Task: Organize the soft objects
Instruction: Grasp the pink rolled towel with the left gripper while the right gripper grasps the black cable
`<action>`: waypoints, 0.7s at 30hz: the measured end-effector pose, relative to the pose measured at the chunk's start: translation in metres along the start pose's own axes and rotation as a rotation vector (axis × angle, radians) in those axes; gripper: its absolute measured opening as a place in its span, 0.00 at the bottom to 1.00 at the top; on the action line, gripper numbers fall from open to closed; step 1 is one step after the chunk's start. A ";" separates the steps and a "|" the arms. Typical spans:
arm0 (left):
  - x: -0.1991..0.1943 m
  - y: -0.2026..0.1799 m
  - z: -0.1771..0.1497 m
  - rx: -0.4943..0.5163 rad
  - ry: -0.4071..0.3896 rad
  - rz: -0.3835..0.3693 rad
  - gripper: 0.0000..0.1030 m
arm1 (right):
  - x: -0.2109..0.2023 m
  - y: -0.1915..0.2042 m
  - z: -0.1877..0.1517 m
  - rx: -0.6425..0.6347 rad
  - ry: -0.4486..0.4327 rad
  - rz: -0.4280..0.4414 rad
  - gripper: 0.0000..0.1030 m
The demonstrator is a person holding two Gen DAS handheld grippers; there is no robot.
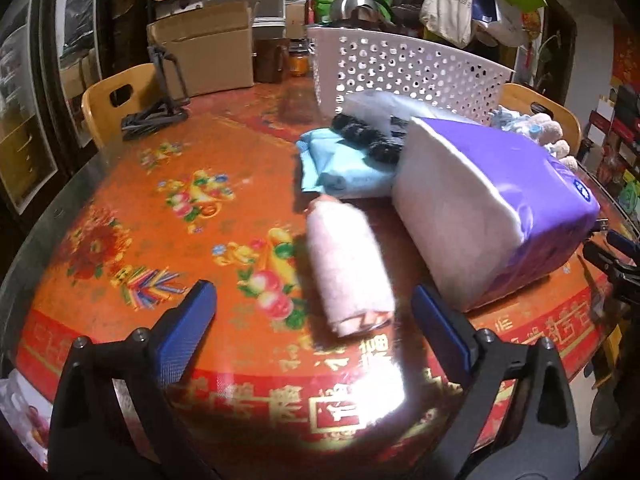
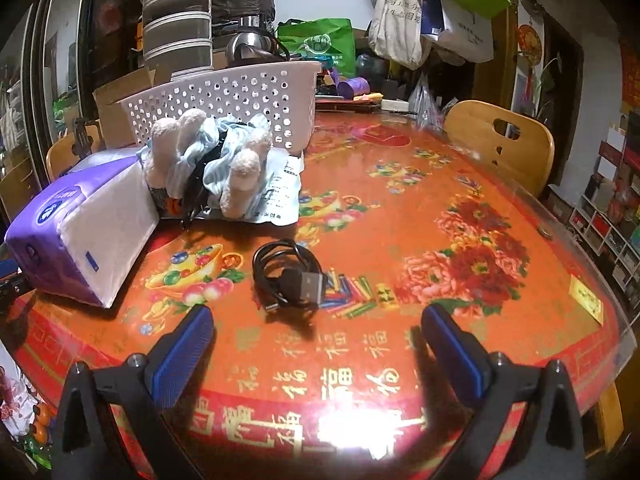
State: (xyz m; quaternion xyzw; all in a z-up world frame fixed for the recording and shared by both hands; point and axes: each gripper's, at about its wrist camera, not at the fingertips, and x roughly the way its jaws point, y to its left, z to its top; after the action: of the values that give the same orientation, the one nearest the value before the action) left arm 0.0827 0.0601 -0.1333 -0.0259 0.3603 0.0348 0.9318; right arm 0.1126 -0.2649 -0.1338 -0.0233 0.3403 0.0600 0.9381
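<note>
A rolled pink towel (image 1: pixel 347 268) lies on the red patterned table just ahead of my open, empty left gripper (image 1: pixel 314 302). To its right lies a purple-wrapped tissue pack (image 1: pixel 492 208), also in the right wrist view (image 2: pixel 80 232). Behind it are a light blue wipes pack (image 1: pixel 340 166), a black fuzzy item (image 1: pixel 366 136) and a white perforated basket (image 1: pixel 404 68). A blue and cream plush toy (image 2: pixel 212 160) lies in front of the basket (image 2: pixel 240 100). My right gripper (image 2: pixel 316 322) is open and empty, just short of a coiled black USB cable (image 2: pixel 290 276).
Wooden chairs (image 1: pixel 116 100) (image 2: pixel 504 140) stand at the table's far sides. A black folding stand (image 1: pixel 160 100) and a cardboard box (image 1: pixel 208 52) sit at the back left. A white printed packet (image 2: pixel 282 188) lies under the plush toy. Bags and shelves crowd the background.
</note>
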 end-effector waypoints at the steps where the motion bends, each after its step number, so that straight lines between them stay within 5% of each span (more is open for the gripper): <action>1: 0.001 -0.002 0.001 0.004 -0.002 -0.006 0.90 | 0.001 0.001 0.002 -0.006 0.009 0.006 1.00; 8: 0.003 -0.008 0.007 0.020 -0.015 -0.024 0.64 | 0.006 0.007 0.010 -0.029 0.028 0.030 0.95; 12: 0.002 -0.007 0.009 0.026 -0.021 -0.030 0.54 | 0.007 0.009 0.014 -0.039 0.029 0.042 0.78; 16: 0.001 -0.008 0.009 0.035 -0.030 -0.047 0.33 | 0.008 0.010 0.018 -0.046 0.032 0.048 0.57; 19: 0.000 -0.011 0.010 0.043 -0.031 -0.055 0.30 | 0.008 0.010 0.020 -0.052 0.033 0.056 0.36; 21: 0.000 -0.011 0.009 0.049 -0.033 -0.055 0.29 | 0.007 0.008 0.020 -0.042 0.029 0.064 0.36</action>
State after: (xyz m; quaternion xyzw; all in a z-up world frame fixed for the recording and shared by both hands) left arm 0.0902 0.0496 -0.1262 -0.0125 0.3447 0.0011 0.9386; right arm 0.1294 -0.2541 -0.1233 -0.0328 0.3533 0.0968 0.9299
